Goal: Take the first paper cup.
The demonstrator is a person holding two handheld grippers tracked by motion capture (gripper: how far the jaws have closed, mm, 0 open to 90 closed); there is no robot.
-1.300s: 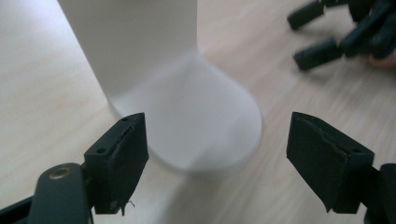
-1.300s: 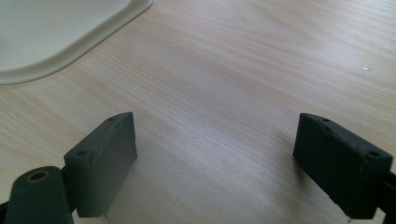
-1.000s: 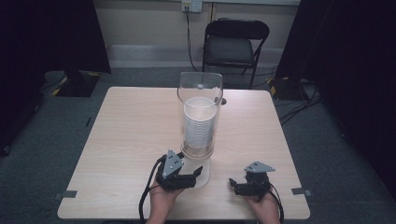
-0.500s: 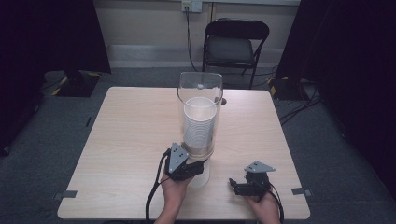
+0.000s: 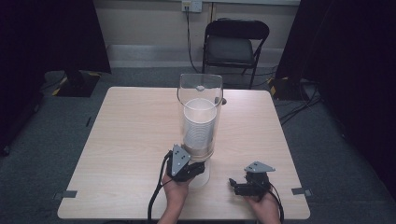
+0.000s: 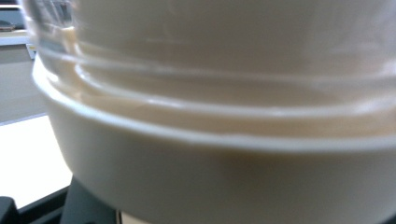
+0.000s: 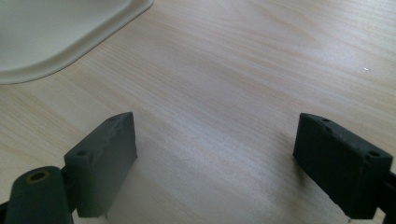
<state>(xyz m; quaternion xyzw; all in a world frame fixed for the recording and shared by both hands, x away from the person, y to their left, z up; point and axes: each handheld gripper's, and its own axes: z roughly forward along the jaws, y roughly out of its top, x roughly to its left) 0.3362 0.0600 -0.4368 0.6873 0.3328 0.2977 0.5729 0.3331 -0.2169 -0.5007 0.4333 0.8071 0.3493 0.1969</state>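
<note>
The left gripper (image 5: 198, 169), its jaws just closed, clamps the cream base of a tall clear dispenser (image 5: 200, 116) near the bench's (image 5: 121, 140) middle. A stack of white cups (image 5: 200, 123) fills it; the base is partly hidden. At the near right, the right gripper (image 5: 232, 184) rests with jaws apart, holding nothing.

no readable text, label, brand, number or sign anywhere: none on the tall clear plastic cup dispenser (image 5: 201, 116), its cream plastic base (image 6: 224, 182), the light wooden table (image 5: 126, 140) or the black folding chair (image 5: 236, 44).
</note>
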